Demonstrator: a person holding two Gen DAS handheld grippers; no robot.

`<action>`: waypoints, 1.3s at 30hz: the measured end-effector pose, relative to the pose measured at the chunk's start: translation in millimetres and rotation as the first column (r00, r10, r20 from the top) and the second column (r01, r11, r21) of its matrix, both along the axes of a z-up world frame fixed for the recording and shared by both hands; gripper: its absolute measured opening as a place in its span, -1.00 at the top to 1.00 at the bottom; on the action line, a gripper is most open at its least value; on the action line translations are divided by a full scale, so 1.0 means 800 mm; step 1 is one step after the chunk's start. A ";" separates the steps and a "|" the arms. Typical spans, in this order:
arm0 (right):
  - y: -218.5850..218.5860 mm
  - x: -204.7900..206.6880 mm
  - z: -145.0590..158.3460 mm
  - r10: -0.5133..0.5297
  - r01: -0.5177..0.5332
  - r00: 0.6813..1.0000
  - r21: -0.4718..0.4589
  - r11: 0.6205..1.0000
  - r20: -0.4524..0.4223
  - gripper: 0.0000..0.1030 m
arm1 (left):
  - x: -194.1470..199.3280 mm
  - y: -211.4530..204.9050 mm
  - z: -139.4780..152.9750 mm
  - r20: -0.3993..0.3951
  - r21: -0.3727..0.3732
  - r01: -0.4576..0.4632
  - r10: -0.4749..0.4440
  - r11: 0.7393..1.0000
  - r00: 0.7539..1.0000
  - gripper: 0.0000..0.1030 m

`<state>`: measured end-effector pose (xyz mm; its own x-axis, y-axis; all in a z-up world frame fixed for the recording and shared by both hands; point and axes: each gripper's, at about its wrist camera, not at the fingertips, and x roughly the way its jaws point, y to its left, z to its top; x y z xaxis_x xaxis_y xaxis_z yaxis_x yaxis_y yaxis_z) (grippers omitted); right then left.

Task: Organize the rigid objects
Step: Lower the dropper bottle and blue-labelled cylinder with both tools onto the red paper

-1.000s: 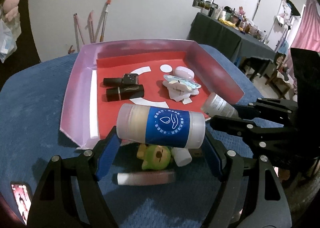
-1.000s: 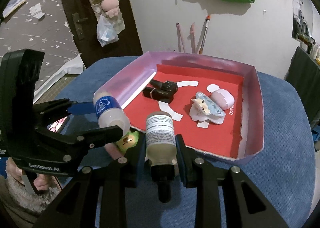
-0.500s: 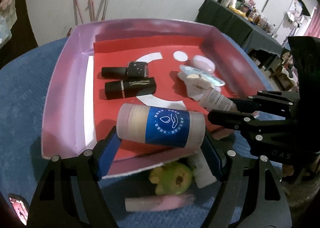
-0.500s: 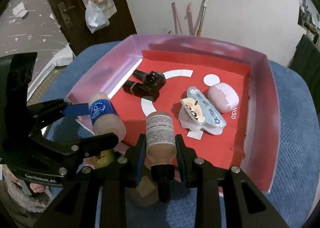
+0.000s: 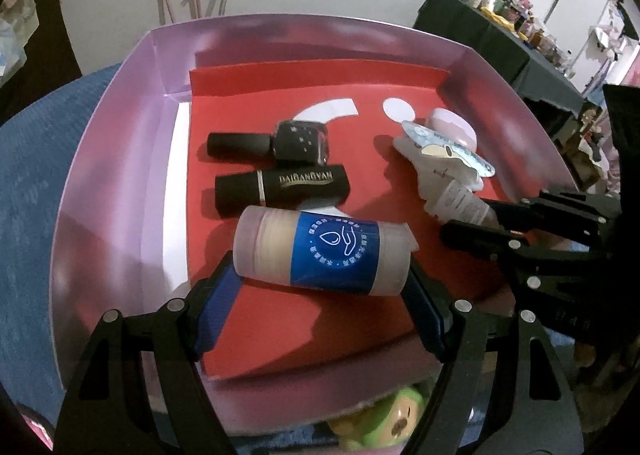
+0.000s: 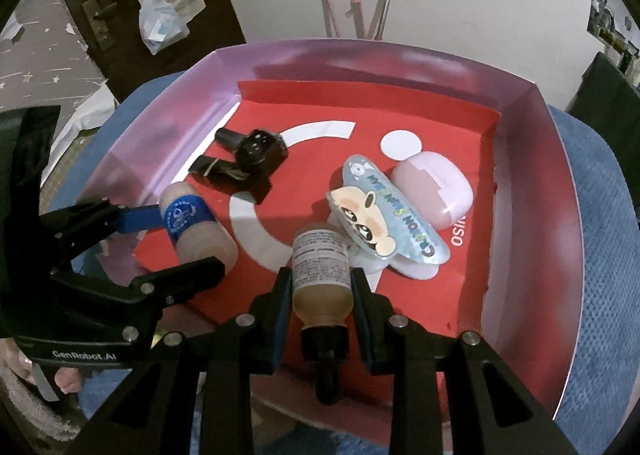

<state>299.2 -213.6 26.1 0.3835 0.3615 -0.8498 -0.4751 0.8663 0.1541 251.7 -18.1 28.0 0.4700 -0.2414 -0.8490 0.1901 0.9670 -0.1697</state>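
My left gripper (image 5: 320, 275) is shut on a frosted bottle with a blue label (image 5: 324, 251), held crosswise over the front of the pink tray (image 5: 120, 135); the bottle also shows in the right wrist view (image 6: 192, 227). My right gripper (image 6: 320, 287) is shut on a small beige dropper bottle (image 6: 320, 275) with its black cap toward me, over the tray's red floor (image 6: 440, 295). That bottle also shows in the left wrist view (image 5: 460, 203). In the tray lie a black nail polish bottle (image 5: 280, 143), a black lipstick (image 5: 280, 187), a cartoon hair clip (image 6: 384, 223) and a pink case (image 6: 436, 187).
The tray sits on a blue cloth surface (image 5: 32, 183). A green plush toy (image 5: 380, 423) lies just outside the tray's near wall. A white wall with pink sticks (image 6: 352, 11) stands behind, and a dark door (image 6: 100, 15) is at the left.
Both grippers have moved forward with their bottles, from in front of the tray to over its red floor. The items on the cloth have dropped below the view.
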 end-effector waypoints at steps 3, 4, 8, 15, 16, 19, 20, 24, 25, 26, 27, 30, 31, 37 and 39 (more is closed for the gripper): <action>0.001 0.004 -0.001 -0.008 0.008 1.000 -0.008 1.000 0.018 0.41 | 0.007 0.001 -0.001 0.003 0.003 -0.014 0.014 1.000 1.000 -0.48; 0.002 0.005 0.000 -0.010 0.010 1.000 -0.015 1.000 0.026 0.41 | 0.009 0.001 -0.001 0.005 0.002 -0.022 0.022 1.000 1.000 -0.48; 0.001 0.011 0.001 -0.024 0.026 0.998 -0.033 0.999 0.062 0.41 | 0.017 0.001 -0.002 0.010 0.000 -0.048 0.048 0.999 0.999 -0.48; 0.003 0.020 -0.004 -0.066 0.073 0.991 -0.060 0.996 0.113 0.41 | 0.027 0.004 -0.006 0.032 0.016 -0.096 0.096 0.995 0.995 -0.48; 0.002 0.021 -0.004 -0.070 0.076 0.992 -0.057 0.995 0.110 0.41 | 0.027 0.004 -0.006 0.034 0.018 -0.098 0.097 0.995 0.995 -0.48; 0.001 0.022 -0.008 -0.073 0.080 0.992 -0.061 0.995 0.107 0.41 | 0.025 0.001 -0.006 0.034 0.036 -0.106 0.105 0.994 0.994 -0.48; 0.000 0.022 -0.008 -0.076 0.083 0.991 -0.059 0.995 0.108 0.41 | 0.025 0.000 -0.006 0.033 0.042 -0.107 0.105 0.993 0.994 -0.48; 0.001 0.024 -0.008 -0.084 0.089 0.991 -0.048 0.995 0.100 0.41 | 0.030 -0.005 -0.005 0.021 0.053 -0.110 0.109 0.993 0.994 -0.48; 0.001 0.025 -0.008 -0.086 0.090 0.992 -0.043 0.995 0.097 0.41 | 0.031 -0.006 -0.005 0.017 0.055 -0.110 0.110 0.992 0.994 -0.48; -0.001 0.025 -0.008 -0.089 0.093 0.992 -0.035 0.995 0.092 0.41 | 0.033 -0.006 -0.005 0.015 0.056 -0.110 0.110 0.992 0.994 -0.48; -0.002 0.026 -0.008 -0.092 0.094 0.992 -0.029 0.995 0.087 0.41 | 0.033 -0.007 -0.005 0.014 0.058 -0.110 0.110 0.992 0.994 -0.48; -0.006 0.027 -0.007 -0.095 0.097 0.992 -0.023 0.995 0.084 0.41 | 0.035 -0.006 -0.004 0.011 0.057 -0.109 0.109 0.992 0.994 -0.48; -0.006 0.027 -0.007 -0.094 0.096 0.992 -0.024 0.995 0.085 0.41 | 0.035 -0.005 -0.005 0.008 0.054 -0.108 0.107 0.993 0.994 -0.49; -0.006 0.027 -0.008 -0.098 0.100 0.992 -0.018 0.995 0.082 0.40 | 0.035 0.000 -0.006 0.005 0.045 -0.103 0.103 0.994 0.995 -0.49; -0.008 0.028 -0.008 -0.102 0.103 0.992 -0.010 0.995 0.079 0.40 | 0.035 0.000 -0.006 0.005 0.046 -0.103 0.102 0.994 0.995 -0.49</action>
